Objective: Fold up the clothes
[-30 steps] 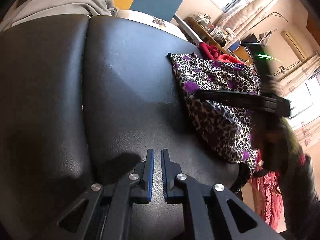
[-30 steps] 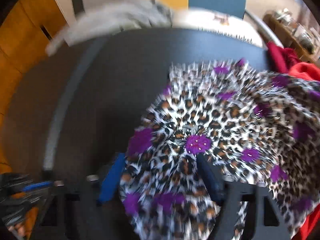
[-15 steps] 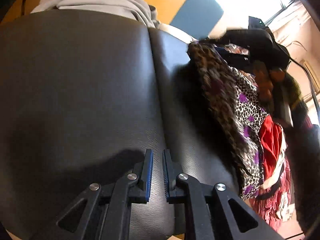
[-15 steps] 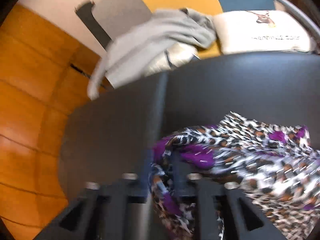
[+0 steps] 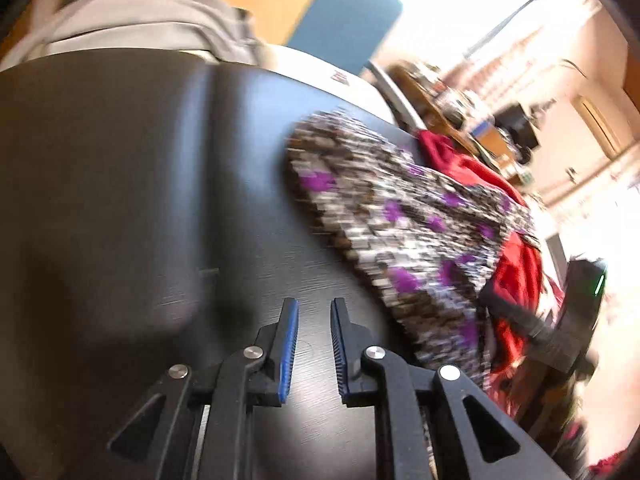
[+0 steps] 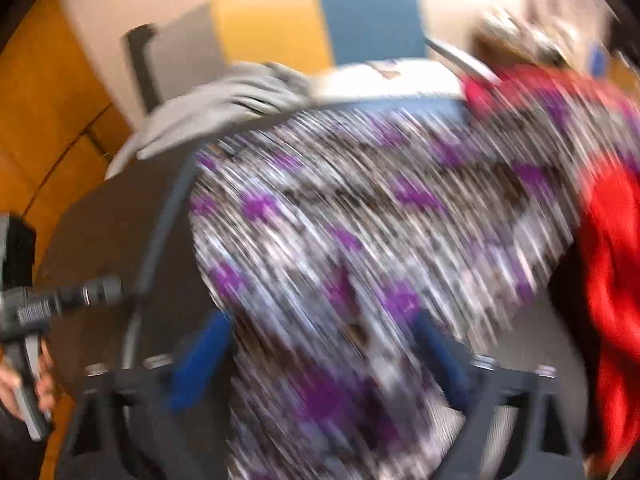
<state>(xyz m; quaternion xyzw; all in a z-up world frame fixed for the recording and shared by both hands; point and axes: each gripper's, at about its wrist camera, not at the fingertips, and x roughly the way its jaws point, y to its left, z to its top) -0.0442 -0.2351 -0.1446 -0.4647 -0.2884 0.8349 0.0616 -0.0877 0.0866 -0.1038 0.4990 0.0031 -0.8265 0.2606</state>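
Note:
A leopard-print garment with purple spots (image 5: 400, 220) lies on the right part of the black cushion (image 5: 120, 180). In the right wrist view the garment (image 6: 360, 240) is blurred by motion. My right gripper (image 6: 320, 344) hovers over its near edge, jaws wide and closing. The cloth runs between the blue pads (image 6: 200, 360), but I see no pad pressing on it. My left gripper (image 5: 314, 308) stands over bare cushion to the left of the garment. Its jaws are opening, a narrow gap shows, and nothing is between them.
A red garment (image 5: 516, 272) lies under the leopard one at the cushion's right edge. Grey clothing (image 5: 160, 20) is piled beyond the cushion's far side, with a white cushion (image 6: 392, 80) next to it. A hand (image 6: 16, 388) grips a handle at the far left.
Half a second ago my right gripper held the leopard garment's edge lifted. Now the garment lies spread again and the right fingers stand wide apart. The left jaws' gap has widened slightly.

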